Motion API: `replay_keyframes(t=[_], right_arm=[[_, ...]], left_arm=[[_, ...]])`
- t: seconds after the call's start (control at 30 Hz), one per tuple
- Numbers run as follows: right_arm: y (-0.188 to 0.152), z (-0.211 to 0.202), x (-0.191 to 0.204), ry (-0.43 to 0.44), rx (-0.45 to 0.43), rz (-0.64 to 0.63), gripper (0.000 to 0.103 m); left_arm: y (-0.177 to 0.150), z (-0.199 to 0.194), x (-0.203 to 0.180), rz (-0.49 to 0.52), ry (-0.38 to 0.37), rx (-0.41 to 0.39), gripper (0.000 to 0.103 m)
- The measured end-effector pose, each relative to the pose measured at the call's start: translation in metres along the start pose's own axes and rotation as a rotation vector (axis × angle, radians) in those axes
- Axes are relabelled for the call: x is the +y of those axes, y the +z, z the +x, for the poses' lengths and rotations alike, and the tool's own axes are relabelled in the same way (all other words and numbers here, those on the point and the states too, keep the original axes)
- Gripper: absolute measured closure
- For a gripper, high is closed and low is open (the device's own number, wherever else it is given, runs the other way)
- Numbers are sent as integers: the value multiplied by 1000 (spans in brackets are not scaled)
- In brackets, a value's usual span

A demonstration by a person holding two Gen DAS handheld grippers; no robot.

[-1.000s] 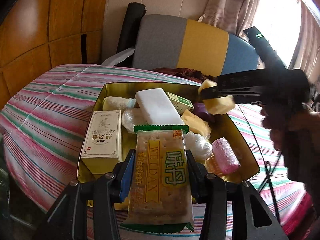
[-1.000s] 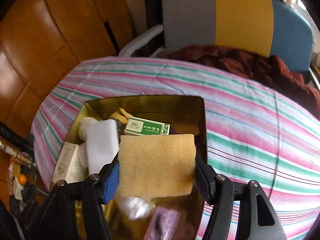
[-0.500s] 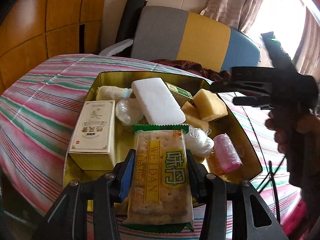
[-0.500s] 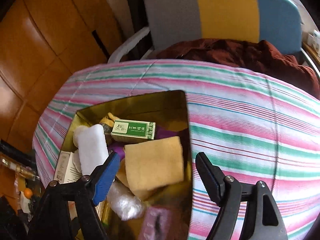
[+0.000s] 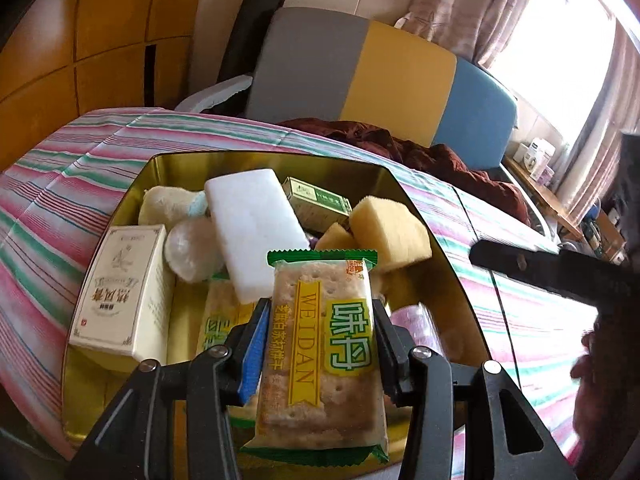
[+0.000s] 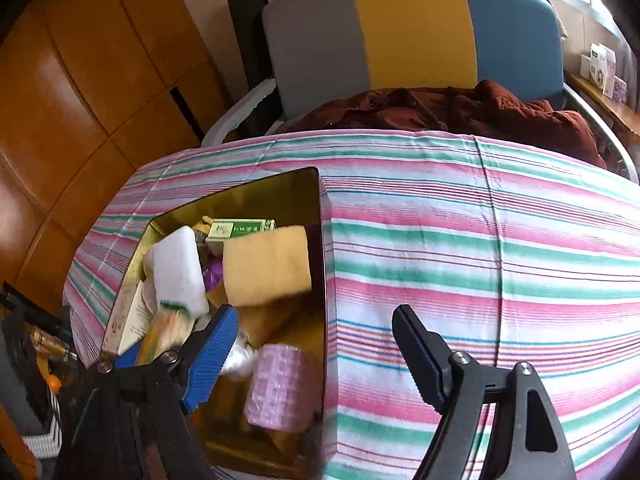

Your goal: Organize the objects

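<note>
A gold tin (image 5: 400,184) stands on the striped tablecloth and holds several objects. My left gripper (image 5: 318,322) is shut on a cracker packet (image 5: 320,344) with green ends, held over the tin's near side. Inside lie a white sponge block (image 5: 252,228), a yellow sponge (image 5: 390,234), a green box (image 5: 316,202), a cream box (image 5: 120,292) and a pink roll (image 5: 416,324). My right gripper (image 6: 316,344) stands open with nothing between its fingers, over the tin's right rim (image 6: 322,272). The yellow sponge (image 6: 266,266) lies in the tin beyond it.
A striped cloth (image 6: 480,240) covers the table to the right of the tin. Behind stands a grey, yellow and blue chair (image 6: 412,28) with a dark red garment (image 6: 460,110) on its seat. Wooden panels (image 5: 100,40) line the left wall.
My right gripper opened and let the yellow sponge drop into the tin, then drew off to the right. My left gripper moved closer over the tin, still holding the packet.
</note>
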State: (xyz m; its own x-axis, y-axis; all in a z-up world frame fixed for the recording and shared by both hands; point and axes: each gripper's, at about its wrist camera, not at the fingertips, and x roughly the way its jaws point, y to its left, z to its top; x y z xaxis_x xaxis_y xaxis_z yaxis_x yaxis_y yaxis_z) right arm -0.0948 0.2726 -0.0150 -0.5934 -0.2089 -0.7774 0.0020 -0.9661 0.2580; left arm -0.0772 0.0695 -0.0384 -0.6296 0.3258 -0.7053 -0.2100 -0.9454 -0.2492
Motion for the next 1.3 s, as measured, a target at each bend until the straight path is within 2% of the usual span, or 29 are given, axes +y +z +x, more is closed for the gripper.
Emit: replay_keyframes(t=[0.07, 0.1, 0.17, 0.43, 0.77, 0.97, 1.2, 1.3], right_arm=[[-4, -2, 0, -1, -5, -3, 22], [-6, -3, 0, 1, -8, -5, 22], [-10, -4, 0, 2, -7, -4, 22], [-21, -6, 12, -21, -12, -35, 22], [-40, -22, 42, -121, -83, -173, 22], [-55, -35, 53, -178, -149, -194, 22], [-72, -51, 63, -313, -256, -223, 20], [-73, -48, 67, -343, -257, -255, 20]], left_arm=[[0, 4, -2, -4, 5, 12, 51], [-1, 3, -3, -6, 4, 12, 45], [-4, 0, -4, 3, -2, -2, 39], [-9, -15, -4, 38, 34, -35, 38], [-17, -54, 6, 65, 109, -94, 33], [-25, -75, 13, 64, 146, -121, 21], [-32, -88, 24, 42, 214, -138, 0], [-34, -92, 26, 30, 233, -140, 0]])
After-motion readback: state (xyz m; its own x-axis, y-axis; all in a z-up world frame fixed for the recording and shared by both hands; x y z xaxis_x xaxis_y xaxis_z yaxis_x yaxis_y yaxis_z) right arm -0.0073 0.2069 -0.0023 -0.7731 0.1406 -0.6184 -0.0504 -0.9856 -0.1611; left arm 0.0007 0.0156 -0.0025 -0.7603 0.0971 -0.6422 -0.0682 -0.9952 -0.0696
